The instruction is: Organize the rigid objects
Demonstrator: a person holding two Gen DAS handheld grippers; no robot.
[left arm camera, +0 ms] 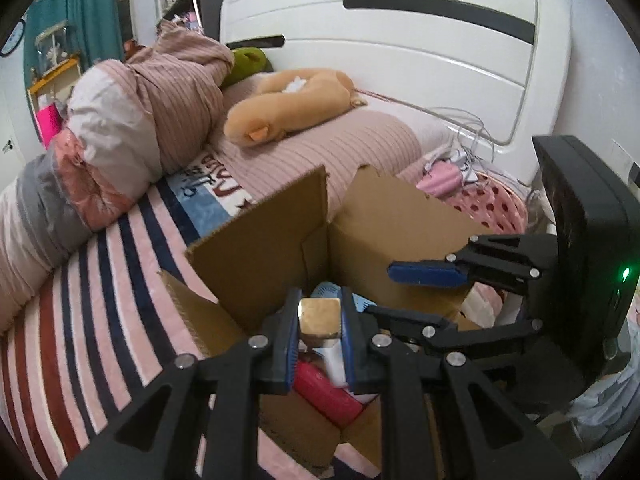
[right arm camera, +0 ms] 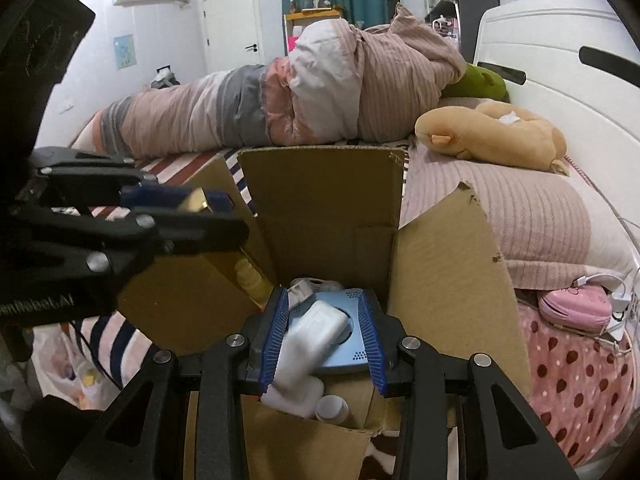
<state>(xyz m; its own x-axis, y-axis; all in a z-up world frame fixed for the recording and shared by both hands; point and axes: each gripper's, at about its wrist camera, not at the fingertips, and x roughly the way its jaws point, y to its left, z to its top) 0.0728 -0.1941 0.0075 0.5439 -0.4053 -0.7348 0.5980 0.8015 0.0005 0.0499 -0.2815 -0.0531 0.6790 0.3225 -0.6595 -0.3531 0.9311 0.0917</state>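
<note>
A: What does the left gripper [left arm camera: 320, 336] have?

B: Its blue pads are clamped on a small gold-topped box [left arm camera: 320, 317], one pad on each side. It hangs above the open cardboard box [left arm camera: 256, 248] on the striped bed cover [left arm camera: 100, 280].

A: And the right gripper [right arm camera: 324, 336]?

B: Its jaws stand only a little apart. A white charger block [right arm camera: 310, 340] sits tilted between the pads, against the left one; whether the right pad presses it, I cannot tell. Under it lies a flat blue device [right arm camera: 352, 344], inside the carton.

A: How many things are in the carton?

B: From the right wrist view: one blue device, one white block lower down [right arm camera: 296, 394], one round white cap [right arm camera: 332, 406]. From the left wrist view: one red cylinder [left arm camera: 326, 398], just below the gold-topped box.

A: Two grippers, then?

B: Two, both over the one carton, near each other. One tan plush toy [right arm camera: 492, 136] lies on the pillow beyond.
</note>
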